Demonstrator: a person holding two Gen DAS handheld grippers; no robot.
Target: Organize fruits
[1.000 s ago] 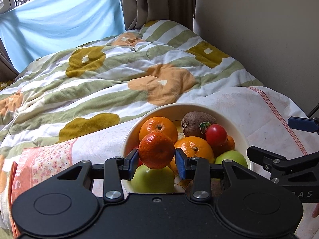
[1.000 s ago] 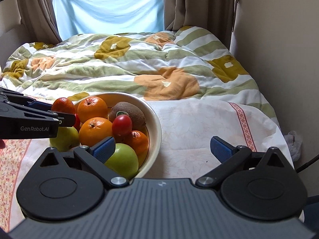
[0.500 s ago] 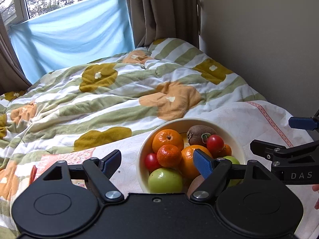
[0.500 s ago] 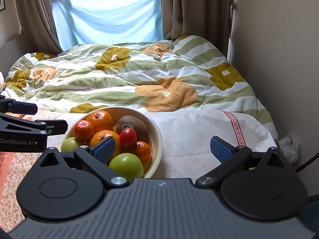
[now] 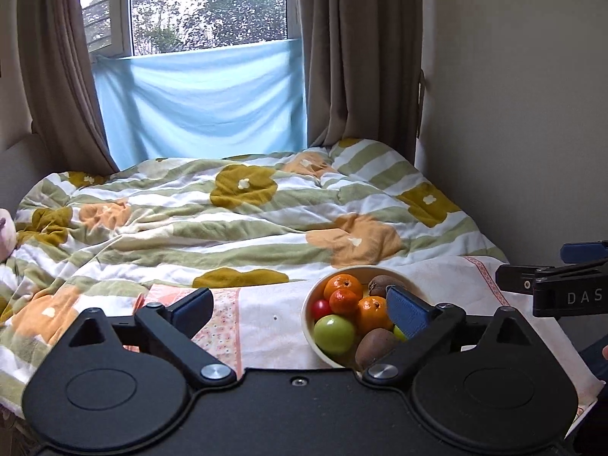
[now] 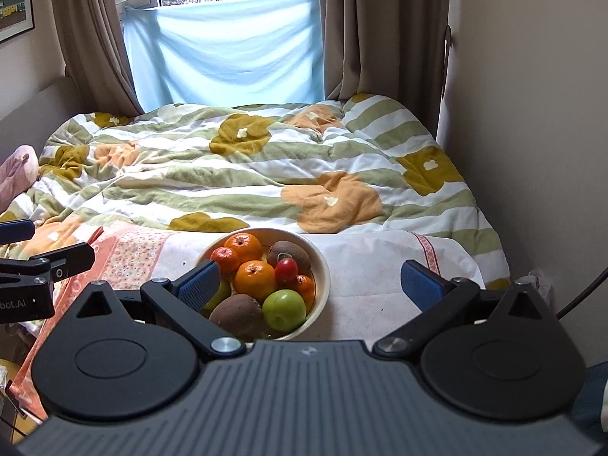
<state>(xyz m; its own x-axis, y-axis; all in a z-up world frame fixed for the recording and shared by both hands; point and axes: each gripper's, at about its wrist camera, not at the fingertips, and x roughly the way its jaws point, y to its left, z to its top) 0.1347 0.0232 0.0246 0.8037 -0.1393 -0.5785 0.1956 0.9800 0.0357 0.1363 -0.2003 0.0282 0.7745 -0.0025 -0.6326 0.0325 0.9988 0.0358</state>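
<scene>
Both jaws wide, fruit bowl [image 6: 323,266] beyond

A home bedroom: a bed [image 6: 266,174] under a rumpled flower-patterned duvet [image 5: 243,209] fills the room, brown curtains [image 6: 361,30] frame a window [image 5: 205,3] half-covered by a light-blue sheet [image 6: 228,49], and a framed picture [image 6: 15,0] hangs on the wall.

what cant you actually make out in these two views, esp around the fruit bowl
- Left wrist view: the left gripper finger hides part of the bowl, so the fruit count is unsure.
- Right wrist view: the right gripper finger covers most of a green apple on the bowl's left.
- Both views: the bowl's near rim is cut off by the gripper bodies.
- Right wrist view: the kiwi sticker is too small to read.
</scene>
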